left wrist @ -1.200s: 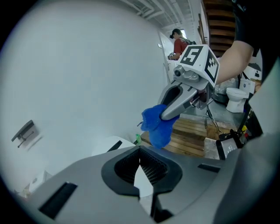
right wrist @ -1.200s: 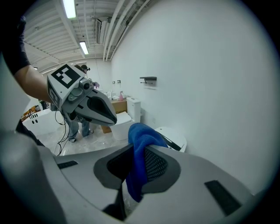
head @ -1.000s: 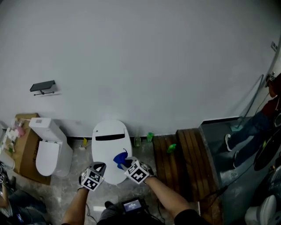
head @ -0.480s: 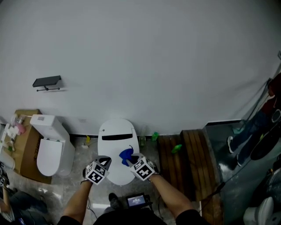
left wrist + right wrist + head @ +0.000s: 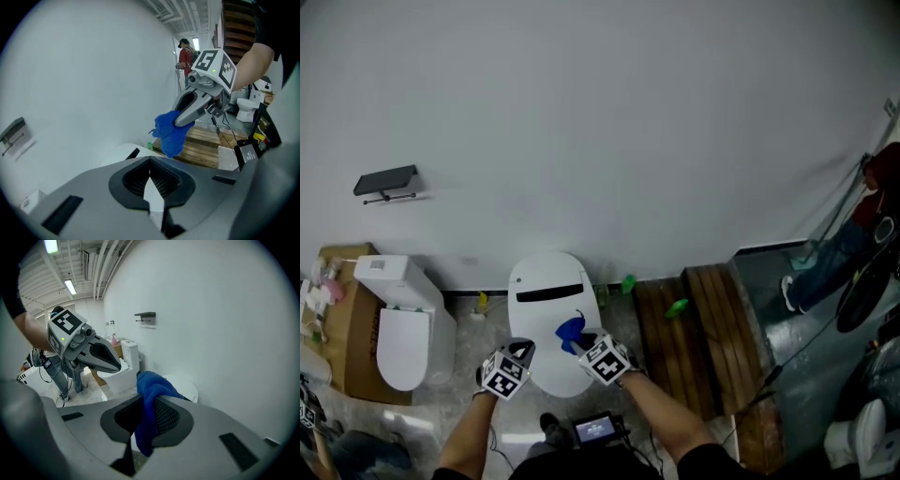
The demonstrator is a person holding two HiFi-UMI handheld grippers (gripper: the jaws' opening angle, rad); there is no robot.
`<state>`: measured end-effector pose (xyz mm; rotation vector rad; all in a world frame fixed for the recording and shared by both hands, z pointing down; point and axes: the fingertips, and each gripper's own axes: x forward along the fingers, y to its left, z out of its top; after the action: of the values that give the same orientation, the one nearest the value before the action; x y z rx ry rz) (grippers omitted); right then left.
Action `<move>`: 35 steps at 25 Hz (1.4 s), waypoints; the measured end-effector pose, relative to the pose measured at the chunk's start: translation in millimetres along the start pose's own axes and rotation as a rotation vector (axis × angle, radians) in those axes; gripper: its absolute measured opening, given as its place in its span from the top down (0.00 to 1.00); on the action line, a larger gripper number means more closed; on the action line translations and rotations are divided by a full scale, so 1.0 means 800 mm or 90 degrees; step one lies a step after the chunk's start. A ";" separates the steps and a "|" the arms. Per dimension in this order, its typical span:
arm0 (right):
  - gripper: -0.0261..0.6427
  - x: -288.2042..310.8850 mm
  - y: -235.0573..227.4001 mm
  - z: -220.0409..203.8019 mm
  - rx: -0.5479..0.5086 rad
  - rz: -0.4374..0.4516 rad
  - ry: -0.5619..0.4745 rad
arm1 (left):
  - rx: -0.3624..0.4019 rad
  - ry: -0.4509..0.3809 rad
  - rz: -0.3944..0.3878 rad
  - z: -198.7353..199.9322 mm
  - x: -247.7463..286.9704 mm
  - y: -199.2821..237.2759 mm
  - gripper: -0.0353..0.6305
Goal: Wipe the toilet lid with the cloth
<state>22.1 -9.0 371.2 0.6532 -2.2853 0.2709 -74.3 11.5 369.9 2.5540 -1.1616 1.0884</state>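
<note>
Toilet lid (image 5: 534,323) unwiped: right gripper (image 5: 581,342), clenched on the blue cloth (image 5: 570,330), has advanced over it; left gripper (image 5: 523,350) closed, empty.

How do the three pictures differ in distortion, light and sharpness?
Head view: soft, even light; the base of the wall bows; the toilet lid looks small but sharp. Left gripper view: strong fisheye with black corners; the blue cloth is crisp. Right gripper view: the same black rim; a ceiling lamp glares at upper left.
</note>
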 end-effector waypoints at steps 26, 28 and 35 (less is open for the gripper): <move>0.88 0.328 -0.071 -0.059 -0.025 0.080 0.039 | -0.136 0.010 0.071 -0.181 0.177 0.101 0.93; 0.88 0.360 -0.074 -0.061 -0.021 0.080 0.039 | -0.137 0.011 0.071 -0.196 0.193 0.107 0.93; 0.88 0.455 -0.082 -0.075 -0.025 0.072 0.053 | -0.144 0.007 0.064 -0.238 0.235 0.122 0.93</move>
<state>-126.5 -178.4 670.3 0.4842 -2.2458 0.3003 -165.6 -95.7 617.5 2.3376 -1.3395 0.9301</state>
